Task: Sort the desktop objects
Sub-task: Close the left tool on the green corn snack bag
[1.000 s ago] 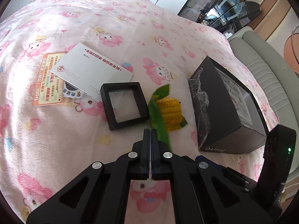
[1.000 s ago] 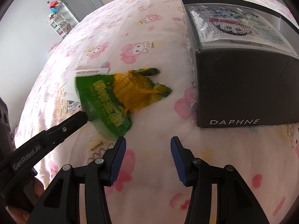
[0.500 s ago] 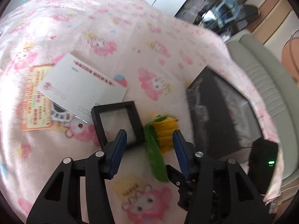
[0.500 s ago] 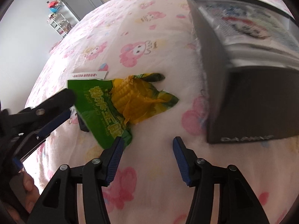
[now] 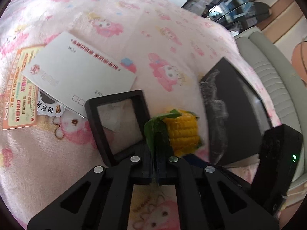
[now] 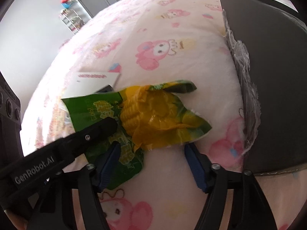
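Note:
A green packet of yellow corn lies on the pink cartoon blanket. My left gripper is shut on the packet's green edge; its black finger shows over the packet in the right wrist view. My right gripper is open, its blue pads on either side of the packet's near end. A black square frame lies just left of the corn, overlapping a white envelope. A dark DAPHNE box stands right of the corn.
An orange leaflet and a small sticker lie left of the envelope. A grey sofa runs beyond the blanket's right edge. The box fills the right of the right wrist view. A metal shelf stands far back.
My left gripper opened, moved forward and shut on the packet's green edge. My right gripper moved closer, so its open pads now straddle the packet's near end.

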{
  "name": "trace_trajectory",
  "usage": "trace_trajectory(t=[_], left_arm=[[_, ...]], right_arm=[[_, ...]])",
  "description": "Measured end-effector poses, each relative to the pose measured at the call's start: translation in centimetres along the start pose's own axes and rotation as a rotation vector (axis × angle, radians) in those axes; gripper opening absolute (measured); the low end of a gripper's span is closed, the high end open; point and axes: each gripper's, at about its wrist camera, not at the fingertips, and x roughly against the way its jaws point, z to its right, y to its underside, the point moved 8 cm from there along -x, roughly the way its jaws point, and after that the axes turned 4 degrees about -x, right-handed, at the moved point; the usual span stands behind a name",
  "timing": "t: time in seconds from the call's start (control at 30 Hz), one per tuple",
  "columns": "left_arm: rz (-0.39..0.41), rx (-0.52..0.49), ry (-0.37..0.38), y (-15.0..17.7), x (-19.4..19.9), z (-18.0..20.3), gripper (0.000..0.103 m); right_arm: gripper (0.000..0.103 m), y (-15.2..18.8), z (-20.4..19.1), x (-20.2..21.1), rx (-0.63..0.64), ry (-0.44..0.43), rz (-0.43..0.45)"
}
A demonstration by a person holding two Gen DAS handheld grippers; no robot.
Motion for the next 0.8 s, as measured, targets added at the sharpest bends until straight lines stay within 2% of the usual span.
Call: trace_trajectory(t=[0.03, 0.13, 0.27, 0.37, 0.47, 0.53, 0.57, 0.6, 0.73, 0.8], left_arm=[[0.012, 0.001, 0.005, 0.2, 0.6, 0.2, 0.0], [0.035, 0.034, 0.027, 1.9, 2.9, 0.5, 0.0], [-0.004, 0.044, 0.025, 5.0, 4.2, -0.2, 0.0], [-0.026, 0.054, 0.014, 5.4, 4.1, -1.1, 0.001], [0.011, 0.034, 0.021, 3.6, 4.9, -1.0, 0.004], [0.053, 0.0, 0.015, 1.9, 5.4, -0.4, 0.012], [0.072, -0.016, 0.011, 0.9, 5.5, -0.1, 0.02], [0.085, -0.027, -0.001, 0.1, 5.4, 0.1, 0.022], [0.112, -0.065, -0.03, -2.7, 3.9, 0.6, 0.025], [0.095, -0.079, -0.018, -3.4, 2.8, 1.0, 0.038]], right_arm=[[0.039, 0.0, -0.4, 0.1, -0.01, -0.024, -0.003], [0.026, 0.5, -1.6, 1.0, -0.019, -0.079, -0.019], [0.026, 1.9, -2.5, 2.4, -0.027, -0.1, -0.013], [0.026, 2.5, -0.7, 1.1, -0.065, -0.076, -0.029], [0.027, 2.2, -1.0, -0.3, -0.093, -0.083, -0.04], [0.029, 1.9, -1.5, -1.2, -0.111, -0.09, -0.046], [0.029, 1.7, -1.9, -1.8, -0.109, -0.089, -0.047], [0.032, 1.4, -2.3, -2.5, -0.103, -0.084, -0.048], [0.037, 0.9, -4.0, -4.5, -0.089, -0.058, -0.059], [0.045, 0.4, -4.9, -5.8, -0.053, -0.031, -0.05]])
